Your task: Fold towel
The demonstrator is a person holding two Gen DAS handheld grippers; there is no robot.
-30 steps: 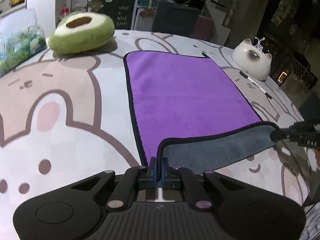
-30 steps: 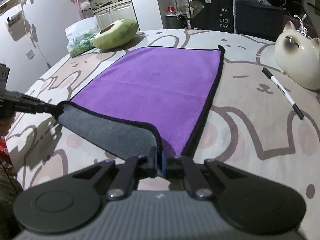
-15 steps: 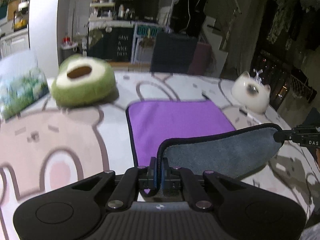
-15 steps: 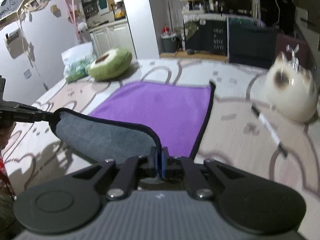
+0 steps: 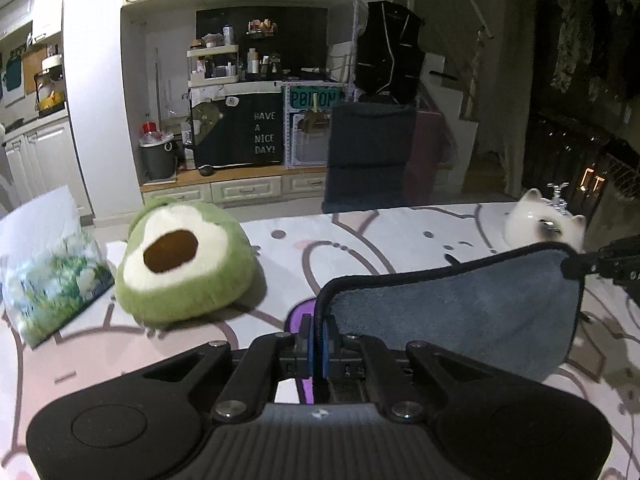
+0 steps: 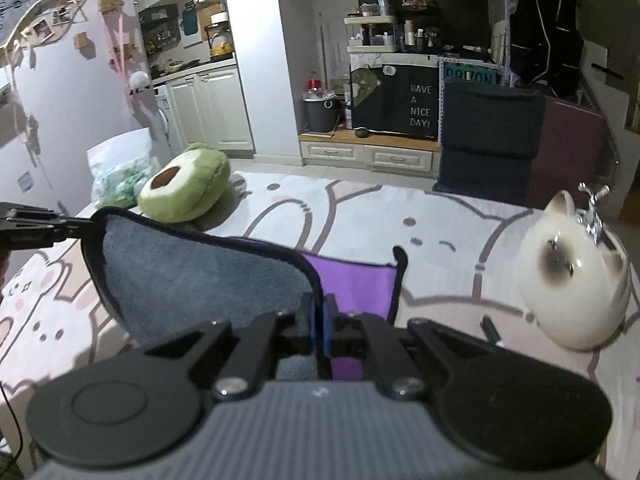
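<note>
The left tongs (image 5: pixel 319 340) are clamped on one corner of the purple microfibre towel with a grey underside and black piping (image 5: pixel 452 312), and the right tongs (image 6: pixel 319 320) are clamped on the neighbouring corner of the same edge. That edge is raised off the table with the pale cartoon-animal print cloth (image 5: pixel 384 236), so the grey underside faces both cameras and sags between the two grips. In the right wrist view, the far purple part of the towel (image 6: pixel 356 284) lies on the cloth, its far right corner curled up. A green plush avocado cushion (image 5: pixel 182 264) sits at the far left of the table, just beside a white-and-green printed plastic bag (image 5: pixel 48 276). A cream ceramic cat-shaped pot (image 6: pixel 576 284) stands on the right, apart from the towel.
</note>
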